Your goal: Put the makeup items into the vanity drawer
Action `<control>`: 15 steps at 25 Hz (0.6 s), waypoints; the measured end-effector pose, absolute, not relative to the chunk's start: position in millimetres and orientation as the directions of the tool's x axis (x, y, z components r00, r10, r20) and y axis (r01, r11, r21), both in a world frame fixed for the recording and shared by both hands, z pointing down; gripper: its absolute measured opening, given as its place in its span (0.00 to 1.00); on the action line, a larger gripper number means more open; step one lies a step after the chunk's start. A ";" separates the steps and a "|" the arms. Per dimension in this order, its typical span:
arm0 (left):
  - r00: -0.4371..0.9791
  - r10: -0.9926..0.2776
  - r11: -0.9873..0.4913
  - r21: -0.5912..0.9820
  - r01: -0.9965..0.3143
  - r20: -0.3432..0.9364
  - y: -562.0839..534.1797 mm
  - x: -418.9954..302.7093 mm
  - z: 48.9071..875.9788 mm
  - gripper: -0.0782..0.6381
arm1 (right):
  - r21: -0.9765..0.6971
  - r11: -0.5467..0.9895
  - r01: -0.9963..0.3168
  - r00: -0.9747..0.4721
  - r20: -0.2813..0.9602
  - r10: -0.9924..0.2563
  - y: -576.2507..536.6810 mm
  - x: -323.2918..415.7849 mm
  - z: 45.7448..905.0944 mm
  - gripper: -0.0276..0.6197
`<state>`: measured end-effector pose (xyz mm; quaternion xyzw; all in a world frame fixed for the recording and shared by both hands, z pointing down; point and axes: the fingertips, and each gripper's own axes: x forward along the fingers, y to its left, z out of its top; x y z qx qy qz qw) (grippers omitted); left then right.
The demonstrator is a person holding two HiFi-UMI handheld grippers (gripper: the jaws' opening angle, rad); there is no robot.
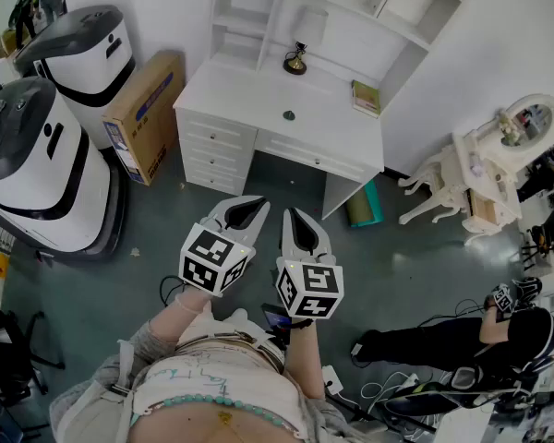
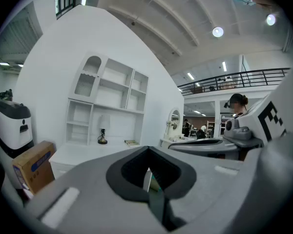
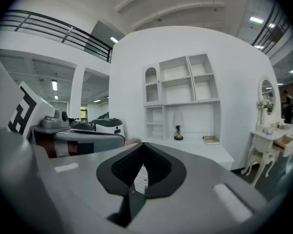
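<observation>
Side by side, just apart, the left tool and right tool are held out ahead of the person, both pointing forward and tipped slightly below level. Each tool's jaws are closed together with nothing between them.

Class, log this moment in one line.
left gripper: shut, empty | right gripper: shut, empty | vanity: off right, unreached
</observation>
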<state>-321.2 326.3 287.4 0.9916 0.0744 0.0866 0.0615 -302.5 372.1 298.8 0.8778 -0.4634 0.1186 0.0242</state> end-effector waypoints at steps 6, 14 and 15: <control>0.976 0.145 -0.983 0.134 0.124 0.163 342.4 -313.5 289.6 0.11 | -0.084 -0.557 -0.827 0.530 0.219 -0.820 389.2 -293.1 301.5 0.09; 0.981 0.092 -0.989 0.131 0.070 0.173 348.8 -316.9 301.8 0.11 | -0.094 -0.497 -0.863 0.469 0.219 -0.856 398.4 -293.3 307.0 0.09; 0.981 0.083 -0.989 0.137 0.059 0.174 348.3 -317.6 304.0 0.11 | -0.092 -0.491 -0.866 0.464 0.220 -0.858 399.5 -292.9 308.2 0.09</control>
